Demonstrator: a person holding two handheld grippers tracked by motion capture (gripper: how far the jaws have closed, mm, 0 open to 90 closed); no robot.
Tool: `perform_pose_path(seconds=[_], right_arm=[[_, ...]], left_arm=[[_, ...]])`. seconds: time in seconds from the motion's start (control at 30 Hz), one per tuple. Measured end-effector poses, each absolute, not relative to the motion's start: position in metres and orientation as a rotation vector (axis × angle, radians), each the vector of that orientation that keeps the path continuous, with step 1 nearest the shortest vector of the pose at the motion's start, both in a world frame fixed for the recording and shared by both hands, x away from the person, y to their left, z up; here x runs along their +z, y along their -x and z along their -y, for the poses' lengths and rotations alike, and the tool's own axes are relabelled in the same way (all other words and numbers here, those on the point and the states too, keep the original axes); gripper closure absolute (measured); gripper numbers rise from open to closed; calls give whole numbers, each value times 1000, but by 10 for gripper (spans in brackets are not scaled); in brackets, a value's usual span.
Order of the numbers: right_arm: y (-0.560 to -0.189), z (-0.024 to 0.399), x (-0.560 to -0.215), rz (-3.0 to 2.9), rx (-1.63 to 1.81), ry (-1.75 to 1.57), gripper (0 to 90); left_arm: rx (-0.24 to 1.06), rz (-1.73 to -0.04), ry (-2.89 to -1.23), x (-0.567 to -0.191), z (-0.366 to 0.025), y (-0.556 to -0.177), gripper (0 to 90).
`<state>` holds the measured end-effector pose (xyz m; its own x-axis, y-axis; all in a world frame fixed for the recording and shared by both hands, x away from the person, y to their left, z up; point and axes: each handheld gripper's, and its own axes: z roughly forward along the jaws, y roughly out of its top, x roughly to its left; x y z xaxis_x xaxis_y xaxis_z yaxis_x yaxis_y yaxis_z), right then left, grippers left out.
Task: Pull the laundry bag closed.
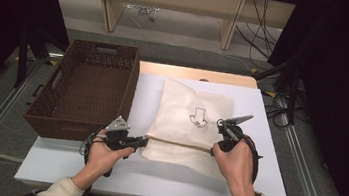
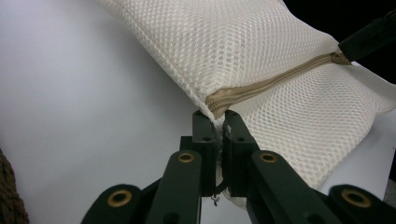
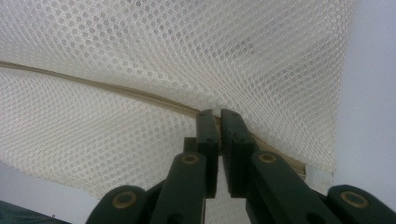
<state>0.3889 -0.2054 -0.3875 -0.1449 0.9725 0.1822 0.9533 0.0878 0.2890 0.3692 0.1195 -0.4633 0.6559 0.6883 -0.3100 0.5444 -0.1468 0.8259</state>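
I am pinching the mesh bag (image 1: 187,124) at both ends of its zipper (image 2: 261,86), left tool (image 1: 143,142) and right tool (image 1: 215,146) clamping it on the white counter (image 1: 262,189), beside the wicker basket (image 1: 87,92).

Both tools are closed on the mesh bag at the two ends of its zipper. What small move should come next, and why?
Probably draw the right tool along the zipper toward the left tool, which pins the mesh bag at the other end. The zipper looks closed.

Left tongs (image 2: 218,122) pinch mesh bag's (image 2: 261,51) zipper (image 2: 261,86) end.
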Motion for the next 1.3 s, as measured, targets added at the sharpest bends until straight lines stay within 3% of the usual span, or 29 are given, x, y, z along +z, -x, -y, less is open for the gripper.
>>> perform_pose_path(seconds=[1.3], right_arm=[[-387,213,-388,-2256,505,-2029,876]], left_arm=[[169,-988,-1814,-464,-119,-369,851]])
